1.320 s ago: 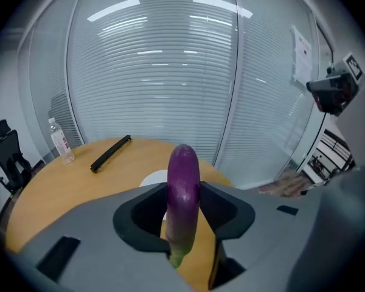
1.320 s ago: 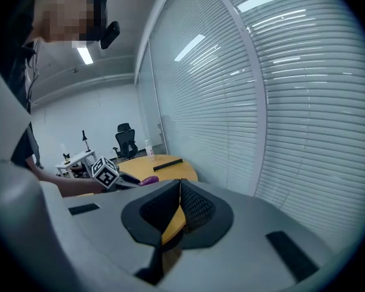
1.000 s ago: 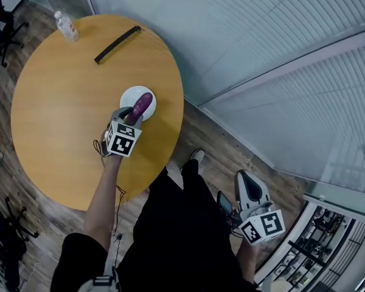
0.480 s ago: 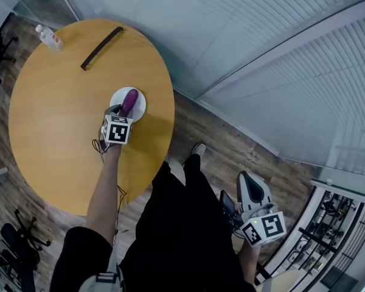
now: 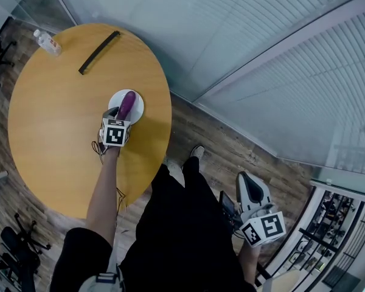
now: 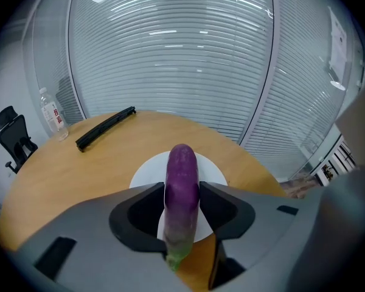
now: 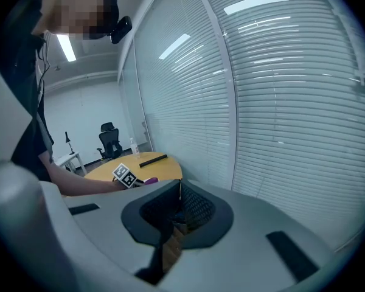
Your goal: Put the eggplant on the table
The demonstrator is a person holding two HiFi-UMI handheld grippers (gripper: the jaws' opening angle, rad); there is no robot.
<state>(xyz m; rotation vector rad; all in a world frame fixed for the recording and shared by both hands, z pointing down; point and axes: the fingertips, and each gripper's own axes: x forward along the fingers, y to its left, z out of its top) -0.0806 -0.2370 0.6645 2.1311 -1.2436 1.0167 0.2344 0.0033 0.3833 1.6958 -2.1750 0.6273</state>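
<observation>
Resting on the round table (image 5: 48,114), a white plate (image 6: 147,172) lies under the eggplant (image 6: 182,169), clamped near its stem by the left tool (image 6: 182,202). Its smooth skin could slip, dropping it onto the plate. Right tool (image 7: 173,215) hangs closed, empty.

In the head view the marker cube (image 5: 115,134) of the left gripper (image 5: 119,118) covers its jaws and the near end of the eggplant (image 5: 127,103). In the left gripper view the jaws hide the near part of the white plate (image 6: 147,174) — whether the eggplant touches it cannot be told. The label on the bottle (image 6: 52,114) is too small to read, and the black strip (image 6: 106,127) on the surface (image 6: 61,169) cannot be identified.
</observation>
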